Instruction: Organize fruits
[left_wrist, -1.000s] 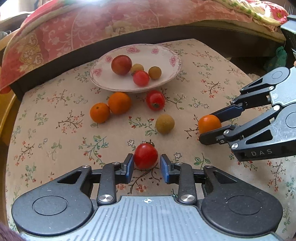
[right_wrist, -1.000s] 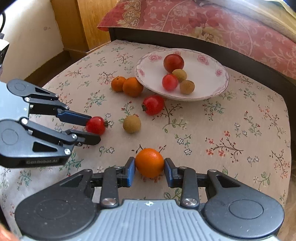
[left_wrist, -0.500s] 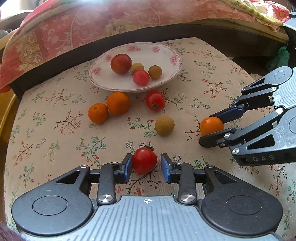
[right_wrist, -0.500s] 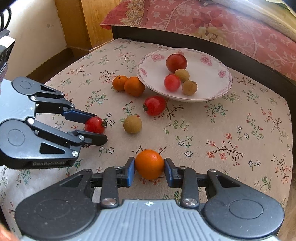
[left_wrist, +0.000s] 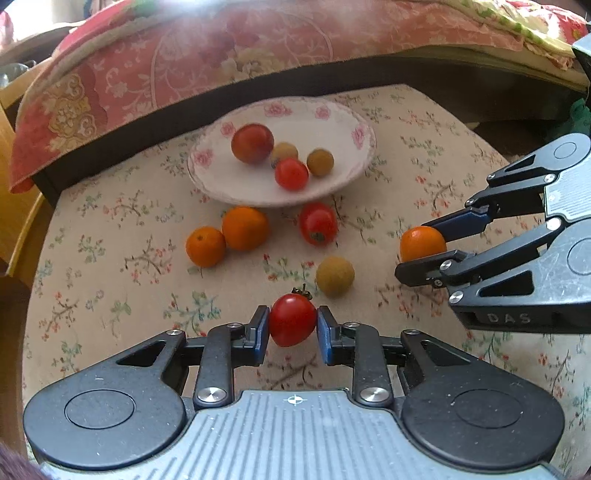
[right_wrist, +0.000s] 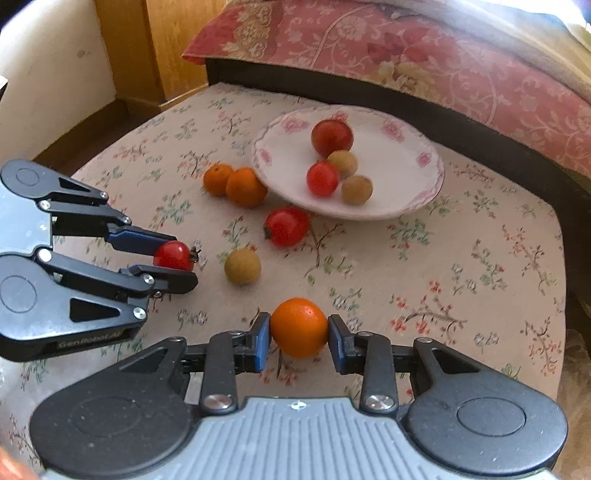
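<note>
Tongs both clenched: left tongs (left_wrist: 292, 329) grasp tomato (left_wrist: 292, 319), right tongs (right_wrist: 298, 342) orange (right_wrist: 298, 327), undersides hidden.

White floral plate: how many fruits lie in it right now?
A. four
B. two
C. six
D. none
A: the white floral plate holds a large red tomato, a small red tomato and two tan round fruits; the rest lie on the floral cloth or sit in the grippers.
</note>
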